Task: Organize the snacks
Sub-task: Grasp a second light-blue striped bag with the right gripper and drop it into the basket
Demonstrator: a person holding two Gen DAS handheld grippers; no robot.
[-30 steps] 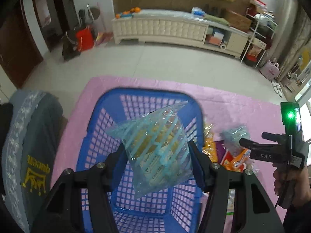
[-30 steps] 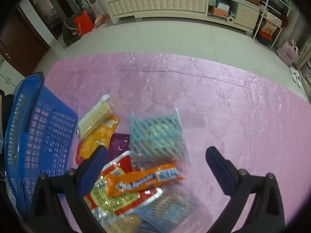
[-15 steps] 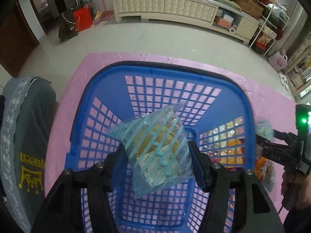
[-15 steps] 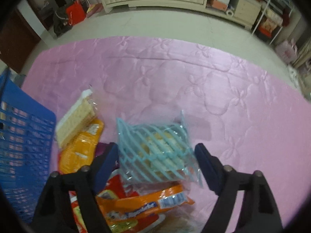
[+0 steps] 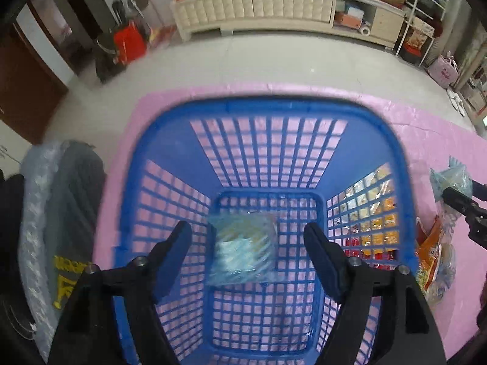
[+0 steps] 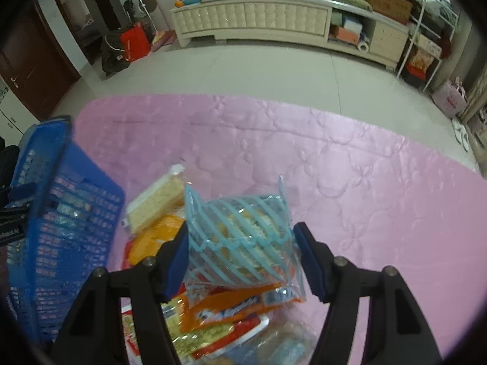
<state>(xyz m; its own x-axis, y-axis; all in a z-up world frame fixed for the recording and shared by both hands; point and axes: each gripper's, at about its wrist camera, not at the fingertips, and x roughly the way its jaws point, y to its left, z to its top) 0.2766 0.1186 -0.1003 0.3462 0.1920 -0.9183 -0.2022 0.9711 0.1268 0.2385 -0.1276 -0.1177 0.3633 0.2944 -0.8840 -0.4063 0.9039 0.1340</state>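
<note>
Your pink quilted mat lies on a pale tiled floor before a cream cabinet. No lettering reads clearly. Your left gripper, jaws just opened, hangs over the blue basket; the striped packet lies blurred below. Your right gripper, jaws closing, squeezes another blue-striped snack bag.

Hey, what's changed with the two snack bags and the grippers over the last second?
The left hand-held gripper has just opened and let go of its striped blue snack bag, which now lies blurred in the blue basket. The right hand-held gripper has just closed on a second striped bag and raised it off the snack pile. The basket, the pile and the pink cloth stayed put.
</note>
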